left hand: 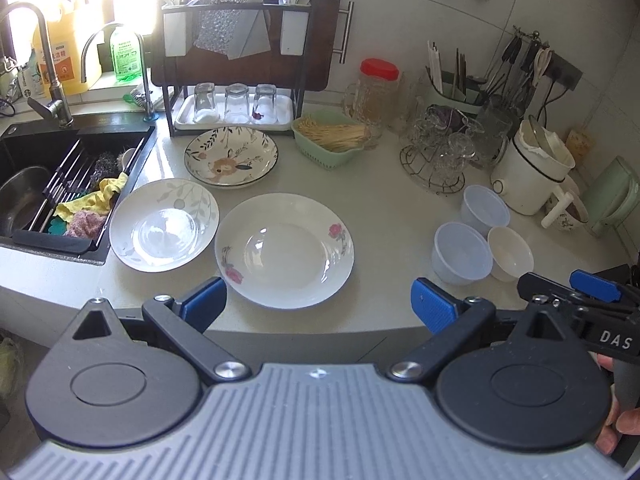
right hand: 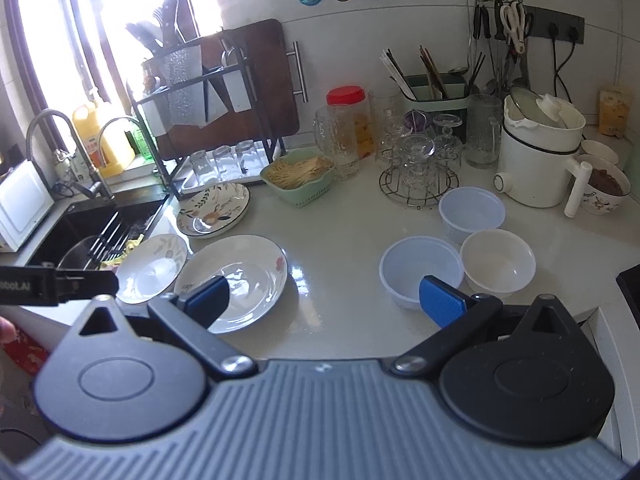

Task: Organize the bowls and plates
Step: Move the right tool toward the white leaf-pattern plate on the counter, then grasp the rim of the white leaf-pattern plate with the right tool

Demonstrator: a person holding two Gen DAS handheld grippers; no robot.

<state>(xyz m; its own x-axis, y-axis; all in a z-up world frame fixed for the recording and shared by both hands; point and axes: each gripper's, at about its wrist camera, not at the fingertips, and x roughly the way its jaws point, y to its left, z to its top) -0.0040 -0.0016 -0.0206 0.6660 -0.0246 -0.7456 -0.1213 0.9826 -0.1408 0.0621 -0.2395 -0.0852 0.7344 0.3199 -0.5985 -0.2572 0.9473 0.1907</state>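
Three plates lie on the white counter: a rose-print plate nearest, a leaf-print plate to its left by the sink, and a rabbit-print plate behind. To the right stand two translucent plastic bowls and a white ceramic bowl. My left gripper is open and empty, just short of the rose plate at the counter's front edge. My right gripper is open and empty, between the rose plate and the near plastic bowl.
A black sink with a drainer and cloths lies at the left. A dish rack with upturned glasses stands behind the plates. A green basket, glass cups on a wire stand and a white pot crowd the back right.
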